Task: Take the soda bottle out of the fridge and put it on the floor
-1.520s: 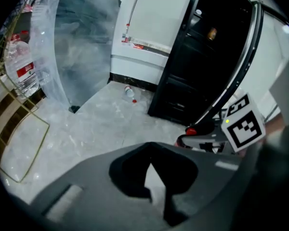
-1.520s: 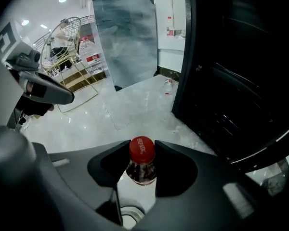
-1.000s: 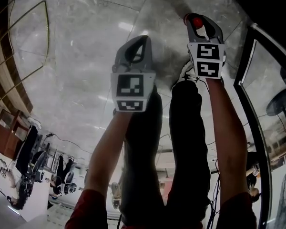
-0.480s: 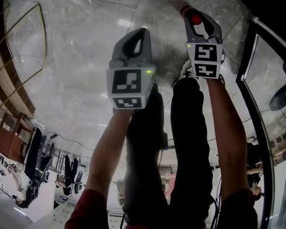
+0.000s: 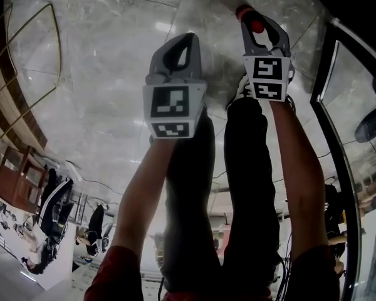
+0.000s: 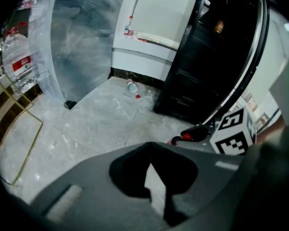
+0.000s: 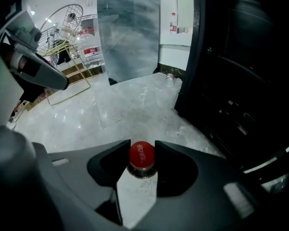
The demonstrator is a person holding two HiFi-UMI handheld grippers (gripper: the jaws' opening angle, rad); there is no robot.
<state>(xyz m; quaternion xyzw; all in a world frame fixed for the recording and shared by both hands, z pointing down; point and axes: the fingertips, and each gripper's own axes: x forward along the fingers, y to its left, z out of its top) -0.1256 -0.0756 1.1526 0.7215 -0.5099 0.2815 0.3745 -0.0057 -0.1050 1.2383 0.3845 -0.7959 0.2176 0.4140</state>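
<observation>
The soda bottle shows mainly as its red cap (image 7: 141, 154), with a bit of dark neck under it. My right gripper (image 7: 142, 147) is shut on the bottle, one jaw on each side of the cap, over the marble floor (image 7: 130, 105). In the head view the red cap (image 5: 257, 26) sits inside the right gripper (image 5: 254, 16) at the upper right; the bottle's body is hidden, and I cannot tell whether it touches the floor. My left gripper (image 5: 188, 39) hovers beside it on the left, shut with nothing in it; its tips meet in the left gripper view (image 6: 150, 145).
The black fridge (image 6: 202, 71) stands open at the right, its door frame (image 5: 335, 111) close to my right arm. The person's legs and a shoe (image 5: 244, 93) are just below the grippers. A gold wire rack (image 5: 31, 49) stands left. A small bottle (image 6: 131, 87) lies on the floor ahead.
</observation>
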